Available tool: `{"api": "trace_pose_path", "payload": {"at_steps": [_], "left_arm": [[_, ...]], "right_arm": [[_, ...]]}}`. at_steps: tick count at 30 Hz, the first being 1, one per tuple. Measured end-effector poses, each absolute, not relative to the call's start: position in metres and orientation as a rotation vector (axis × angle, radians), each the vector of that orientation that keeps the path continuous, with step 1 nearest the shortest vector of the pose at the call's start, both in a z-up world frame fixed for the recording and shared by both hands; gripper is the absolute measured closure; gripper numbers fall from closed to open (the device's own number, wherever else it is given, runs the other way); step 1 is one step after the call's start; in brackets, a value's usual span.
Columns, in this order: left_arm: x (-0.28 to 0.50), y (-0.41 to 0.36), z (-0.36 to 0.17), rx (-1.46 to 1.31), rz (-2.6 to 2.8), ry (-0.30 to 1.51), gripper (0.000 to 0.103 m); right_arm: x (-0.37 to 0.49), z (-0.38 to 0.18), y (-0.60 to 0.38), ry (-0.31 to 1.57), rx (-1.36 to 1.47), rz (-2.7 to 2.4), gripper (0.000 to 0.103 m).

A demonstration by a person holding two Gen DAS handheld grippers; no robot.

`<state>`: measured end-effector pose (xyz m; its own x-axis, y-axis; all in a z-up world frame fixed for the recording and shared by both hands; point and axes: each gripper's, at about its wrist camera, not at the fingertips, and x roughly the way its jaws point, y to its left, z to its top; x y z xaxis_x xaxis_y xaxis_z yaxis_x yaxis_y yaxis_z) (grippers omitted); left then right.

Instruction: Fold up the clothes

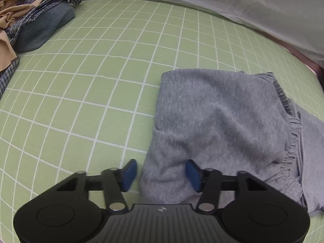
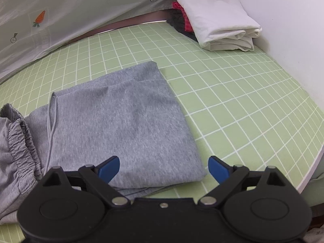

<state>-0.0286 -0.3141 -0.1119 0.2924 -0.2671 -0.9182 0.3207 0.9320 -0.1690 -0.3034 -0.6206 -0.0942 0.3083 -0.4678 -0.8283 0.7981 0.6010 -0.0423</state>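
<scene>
Both claws, left claw (image 1: 160, 174) and right claw (image 2: 164, 169), hang released over the half-folded gray sweatpants (image 2: 121, 125) mid-bed, so next up's probably grabbing an edge for another fold.

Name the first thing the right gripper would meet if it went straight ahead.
Most likely the folded grey sweatpants: the open right gripper points across their near edge, though its height above them is unclear.
</scene>
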Motion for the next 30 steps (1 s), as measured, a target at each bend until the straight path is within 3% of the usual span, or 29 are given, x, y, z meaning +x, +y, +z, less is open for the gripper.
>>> {"api": "trace_pose_path", "payload": {"at_steps": [3,6,19,24,30], "left_arm": [[-0.033,-0.321,-0.099,0.034,-0.406,1.188,0.09],[-0.041,-0.332,-0.08,0.018,-0.439,1.143,0.092],[-0.085,-0.433,-0.006,-0.029,-0.628,0.977,0.095],[-0.106,-0.49,-0.02,-0.081,-0.695,1.026,0.095],[-0.112,-0.545,-0.078,-0.338,-0.76,1.261,0.096]], "right_arm": [[-0.309,-0.094,-0.63,0.909,0.444,-0.879,0.008],[-0.314,-0.094,-0.637,0.894,0.461,-0.889,0.008],[-0.343,-0.1,-0.7,0.847,0.567,-0.887,0.008],[-0.362,-0.098,-0.739,0.844,0.554,-0.873,0.008],[-0.39,-0.099,-0.79,0.849,0.545,-0.884,0.008]]}}
